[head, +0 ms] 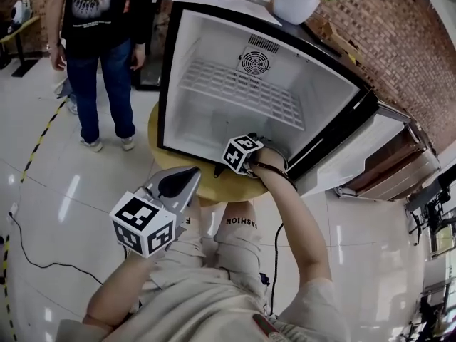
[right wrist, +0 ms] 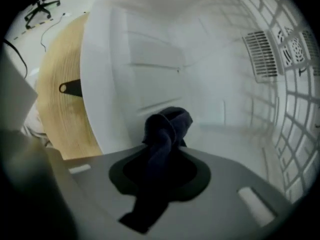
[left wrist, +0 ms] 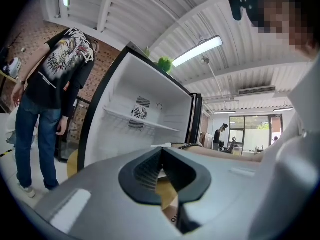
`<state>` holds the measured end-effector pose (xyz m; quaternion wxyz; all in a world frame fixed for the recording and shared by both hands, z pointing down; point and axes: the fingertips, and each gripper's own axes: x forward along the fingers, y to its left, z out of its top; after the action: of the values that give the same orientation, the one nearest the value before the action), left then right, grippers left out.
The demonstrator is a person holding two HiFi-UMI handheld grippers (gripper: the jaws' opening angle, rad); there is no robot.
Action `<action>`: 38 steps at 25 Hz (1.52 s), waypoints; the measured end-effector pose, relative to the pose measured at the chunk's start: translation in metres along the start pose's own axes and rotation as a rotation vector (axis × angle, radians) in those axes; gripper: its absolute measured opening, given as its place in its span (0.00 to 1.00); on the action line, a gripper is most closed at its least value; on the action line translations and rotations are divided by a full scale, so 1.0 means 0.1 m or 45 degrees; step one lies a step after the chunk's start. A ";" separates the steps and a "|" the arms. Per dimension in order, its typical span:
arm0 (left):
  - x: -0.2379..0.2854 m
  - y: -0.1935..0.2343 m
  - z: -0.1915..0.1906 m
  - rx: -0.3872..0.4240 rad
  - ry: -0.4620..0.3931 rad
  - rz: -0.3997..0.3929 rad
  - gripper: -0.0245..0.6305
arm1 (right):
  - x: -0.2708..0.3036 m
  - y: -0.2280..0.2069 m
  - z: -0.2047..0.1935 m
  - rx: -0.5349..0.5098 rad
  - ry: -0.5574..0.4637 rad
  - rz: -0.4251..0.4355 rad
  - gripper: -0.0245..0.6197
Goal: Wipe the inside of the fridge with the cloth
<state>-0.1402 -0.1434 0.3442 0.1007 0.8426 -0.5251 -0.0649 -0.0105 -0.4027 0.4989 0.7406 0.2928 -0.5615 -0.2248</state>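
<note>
At the far left a bystander (head: pixel 100 41) in a black shirt stands on the tiled floor. We hold our left gripper (left wrist: pixel 161 156) level outside the fridge (head: pixel 165 84), its jaws pressed together with nothing between them. The fridge sits open on a round wooden table (head: pixel 226 189), with a wire shelf (head: pixel 235 91) across its white interior. Further right, our right gripper (right wrist: pixel 162 144) reaches in at the lower front edge. Its jaws are clamped on the dark blue cloth (right wrist: pixel 167 126), which bunches ahead of them inside the fridge. We cannot tell whether it touches the wall.
</note>
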 end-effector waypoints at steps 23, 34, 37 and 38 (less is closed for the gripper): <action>-0.22 0.36 0.27 0.066 -0.087 0.160 0.04 | -0.31 0.39 -0.31 -0.021 -0.088 -0.003 0.15; -0.36 0.29 0.49 0.080 -0.219 0.175 0.04 | -1.69 -0.75 1.97 0.382 -1.153 -0.614 0.15; -0.40 0.33 0.52 0.067 -0.233 0.181 0.04 | -1.50 -1.13 2.29 0.377 -1.014 -0.821 0.15; -0.42 0.35 0.53 0.059 -0.238 0.185 0.04 | -1.46 -1.19 2.38 0.374 -1.026 -0.837 0.15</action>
<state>-0.2007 -0.1263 0.3013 0.0362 0.7948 -0.5931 -0.1235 -0.2791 -0.4358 0.3616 0.3084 0.4440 -0.7055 -0.4583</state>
